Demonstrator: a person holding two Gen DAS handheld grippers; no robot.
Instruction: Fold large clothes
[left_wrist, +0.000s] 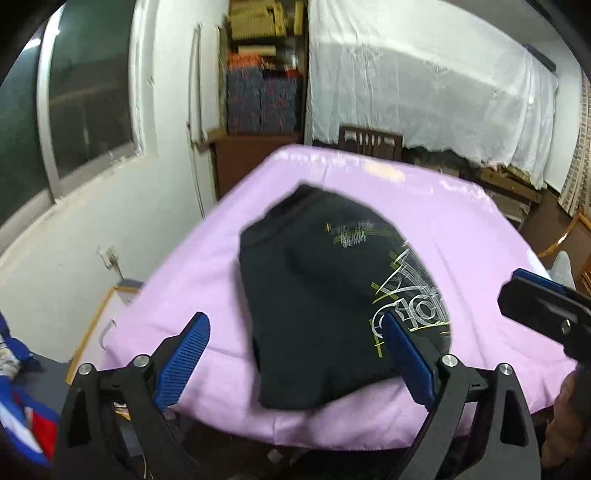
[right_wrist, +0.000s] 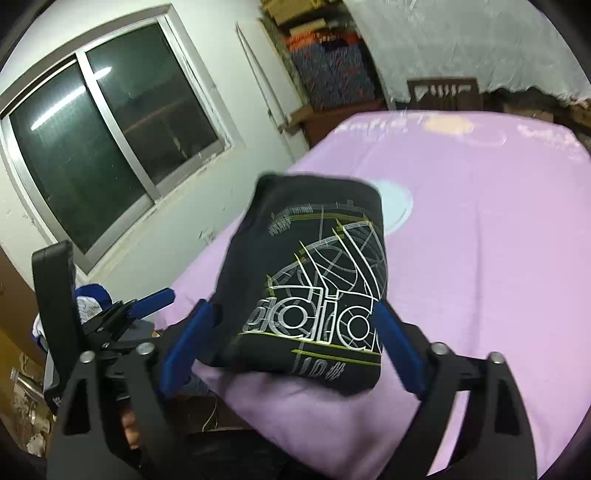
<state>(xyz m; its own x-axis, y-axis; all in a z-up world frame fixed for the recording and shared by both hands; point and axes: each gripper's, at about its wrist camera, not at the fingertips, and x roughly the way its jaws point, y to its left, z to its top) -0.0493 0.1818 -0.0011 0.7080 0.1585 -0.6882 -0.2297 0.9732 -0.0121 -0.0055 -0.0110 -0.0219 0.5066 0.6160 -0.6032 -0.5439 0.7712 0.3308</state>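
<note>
Folded black shirt on pink sheet (both grippers wide, empty)

The folded T-shirt lies on the sheet-covered worktop, near its front edge. My left gripper and my right gripper hang above that edge, left of right. A chair stands behind the worktop, a window to its left.

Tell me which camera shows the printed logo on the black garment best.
The right wrist view. There the logo on the folded black garment faces the camera nearly whole and fairly sharp, with its lettering legible. The left wrist view shows the same print only at the garment's right edge, blurred and partly hidden behind a blue finger.
</note>
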